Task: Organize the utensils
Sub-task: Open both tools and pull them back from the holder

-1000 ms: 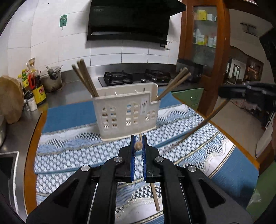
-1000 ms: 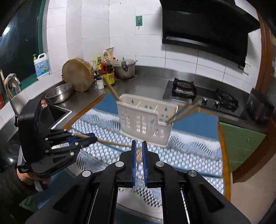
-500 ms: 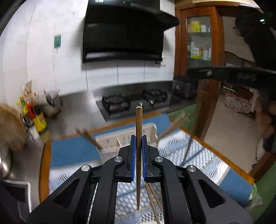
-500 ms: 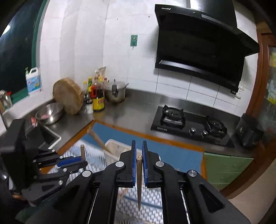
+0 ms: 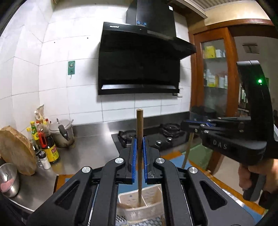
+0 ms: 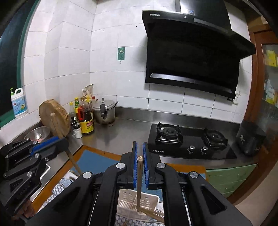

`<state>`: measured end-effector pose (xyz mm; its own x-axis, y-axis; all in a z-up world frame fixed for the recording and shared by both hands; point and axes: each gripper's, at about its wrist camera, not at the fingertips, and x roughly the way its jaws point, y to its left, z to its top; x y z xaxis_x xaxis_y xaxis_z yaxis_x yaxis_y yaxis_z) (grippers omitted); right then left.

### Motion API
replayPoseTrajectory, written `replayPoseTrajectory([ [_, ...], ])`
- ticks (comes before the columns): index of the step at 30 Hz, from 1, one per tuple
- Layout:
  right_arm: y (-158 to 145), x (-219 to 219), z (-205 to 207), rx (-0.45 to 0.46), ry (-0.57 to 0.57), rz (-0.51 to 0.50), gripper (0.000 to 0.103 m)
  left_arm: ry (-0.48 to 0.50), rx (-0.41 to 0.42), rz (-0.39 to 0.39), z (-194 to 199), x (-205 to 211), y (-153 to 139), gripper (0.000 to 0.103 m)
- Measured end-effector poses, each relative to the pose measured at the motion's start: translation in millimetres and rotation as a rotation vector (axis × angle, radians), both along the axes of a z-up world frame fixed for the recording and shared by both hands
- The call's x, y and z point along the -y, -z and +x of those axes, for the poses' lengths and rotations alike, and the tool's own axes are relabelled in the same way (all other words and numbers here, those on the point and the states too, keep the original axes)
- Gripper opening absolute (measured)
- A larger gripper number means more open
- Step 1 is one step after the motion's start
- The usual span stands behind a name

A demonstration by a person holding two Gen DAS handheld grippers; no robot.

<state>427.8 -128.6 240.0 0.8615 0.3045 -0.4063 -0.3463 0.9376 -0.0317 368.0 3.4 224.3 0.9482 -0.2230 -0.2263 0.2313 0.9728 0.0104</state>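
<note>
Both grippers have risen, chopsticks now upright above the caddy (image 5: pixel 139 205). Left fingers (image 5: pixel 133 156) and right fingers (image 6: pixel 134 163) each clamp one chopstick (image 5: pixel 139 128); an off-slot tip below could catch the rim.

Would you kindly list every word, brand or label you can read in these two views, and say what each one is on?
"BEST" with further small characters: front edge of the gas hob.
"DAS": body of the right gripper.
Brand on the range hood: too small to read.
Red label on the dark sauce bottle: blurred.
Label on the white jug: blurred.
Green wall plate: a symbol, no legible words.
</note>
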Motion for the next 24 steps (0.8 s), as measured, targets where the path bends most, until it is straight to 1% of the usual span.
replayPoseTrajectory([
  [3, 14, -1, 10, -0.016, 0.005, 0.004, 0.006, -0.010, -0.012, -0.003, 12, 1, 12, 0.006],
  [8, 37, -2, 22, -0.063, 0.007, -0.017, 0.006, -0.012, -0.066, -0.013, 27, -3, 35, 0.006],
  [9, 41, -2, 23, -0.070, 0.007, -0.019, 0.007, -0.010, -0.085, -0.005, 29, -3, 40, 0.006],
  [14, 53, 2, 23, -0.096, 0.014, -0.031, 0.007, 0.000, -0.119, 0.012, 31, -3, 52, 0.006],
  [16, 53, 5, 18, -0.091, 0.018, -0.036, 0.014, -0.002, -0.123, 0.019, 30, -2, 53, 0.008],
  [18, 52, 7, 12, -0.080, 0.024, -0.043, 0.028, 0.002, -0.128, 0.017, 27, -2, 52, 0.008],
  [22, 48, 13, -13, -0.063, 0.017, -0.064, 0.036, 0.000, -0.131, 0.009, 12, -3, 50, 0.011],
  [23, 49, 15, -21, -0.062, 0.015, -0.068, 0.041, -0.005, -0.132, 0.002, 5, -4, 49, 0.016],
  [24, 51, 18, -32, -0.063, 0.007, -0.075, 0.044, -0.005, -0.134, -0.005, -1, -5, 49, 0.024],
])
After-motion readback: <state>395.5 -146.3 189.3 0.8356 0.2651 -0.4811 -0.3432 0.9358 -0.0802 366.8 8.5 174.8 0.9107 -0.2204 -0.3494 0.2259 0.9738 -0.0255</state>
